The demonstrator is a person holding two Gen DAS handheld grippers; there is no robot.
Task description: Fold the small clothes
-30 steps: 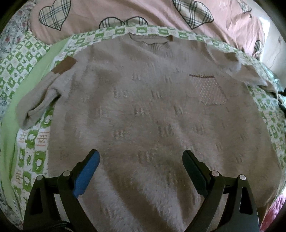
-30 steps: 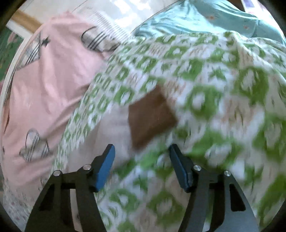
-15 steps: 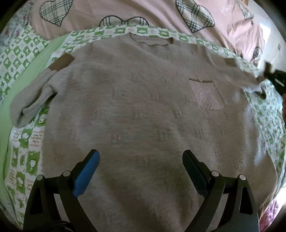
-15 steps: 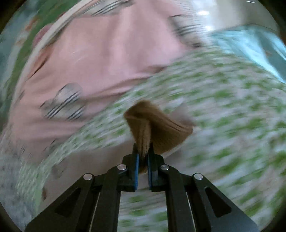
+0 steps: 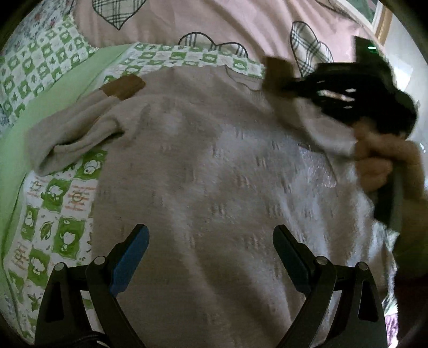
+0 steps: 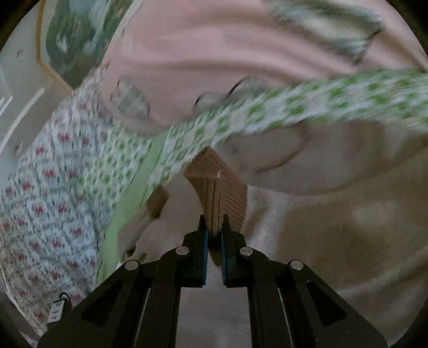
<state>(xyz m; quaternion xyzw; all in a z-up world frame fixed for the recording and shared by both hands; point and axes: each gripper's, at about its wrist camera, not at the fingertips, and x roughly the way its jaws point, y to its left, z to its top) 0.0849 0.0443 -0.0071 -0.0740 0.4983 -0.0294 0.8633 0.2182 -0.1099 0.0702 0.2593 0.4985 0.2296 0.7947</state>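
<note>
A fuzzy beige sweater (image 5: pixel 214 187) lies flat, front up, on the green-and-white checked blanket (image 5: pixel 56 203). Its left sleeve (image 5: pixel 77 136) with a brown cuff (image 5: pixel 123 87) lies folded at the left. My left gripper (image 5: pixel 211 254) is open and empty above the sweater's lower body. My right gripper (image 6: pixel 214 235) is shut on the brown cuff (image 6: pixel 216 192) of the other sleeve and holds it lifted over the sweater's chest; it shows blurred at the upper right of the left wrist view (image 5: pixel 283 85). The sleeve (image 5: pixel 321 128) trails behind it.
A pink cover with plaid hearts (image 5: pixel 214 24) lies beyond the collar. A floral sheet (image 6: pixel 45 200) and a light green strip (image 5: pixel 40 107) lie to the left. A framed picture (image 6: pixel 69 40) hangs on the wall.
My right gripper shut on the right sleeve's brown cuff and carried it up and left over the sweater. My left gripper stayed open and shifted slightly to the left.
</note>
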